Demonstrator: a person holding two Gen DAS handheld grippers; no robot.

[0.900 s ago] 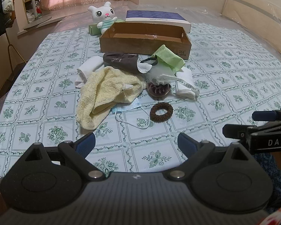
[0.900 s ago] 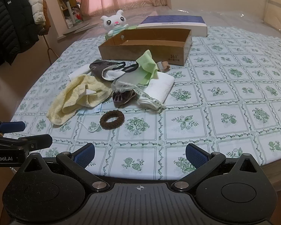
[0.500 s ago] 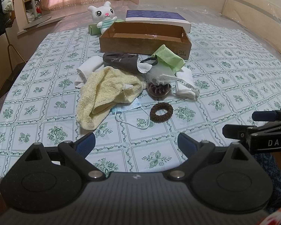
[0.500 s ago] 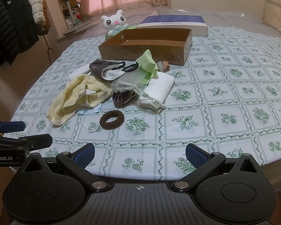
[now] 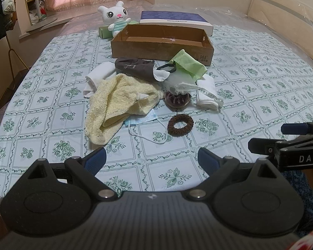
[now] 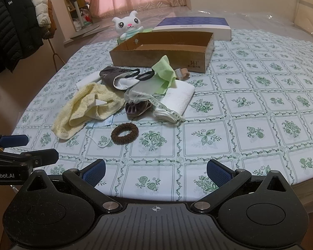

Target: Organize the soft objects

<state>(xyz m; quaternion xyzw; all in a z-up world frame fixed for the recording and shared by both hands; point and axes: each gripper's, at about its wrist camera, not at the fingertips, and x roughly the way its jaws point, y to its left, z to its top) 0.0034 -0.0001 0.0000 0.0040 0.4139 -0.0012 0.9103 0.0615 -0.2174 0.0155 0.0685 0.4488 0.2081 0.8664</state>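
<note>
While the left gripper hangs over the near edge of the table, its blue-padded fingers stand spread wide with nothing between them. Ahead, in the left wrist view, lies a loose heap of soft things: a yellow towel draped over a blue face mask, a brown hair tie alone on the cloth just in front of the heap, a dark grey cloth, a green cloth and a folded white cloth. Behind the heap stands an open cardboard box (nothing shows inside it), with a white plush toy and a blue-topped box beyond. The right gripper juts in from the right edge.

From the right wrist view, the right gripper is likewise spread apart and holds nothing. The hair tie lies nearest, just left of centre, with the towel and mask further left. The white cloth, green cloth and grey cloth sit between it and the cardboard box. The left gripper shows at the left edge.
</note>
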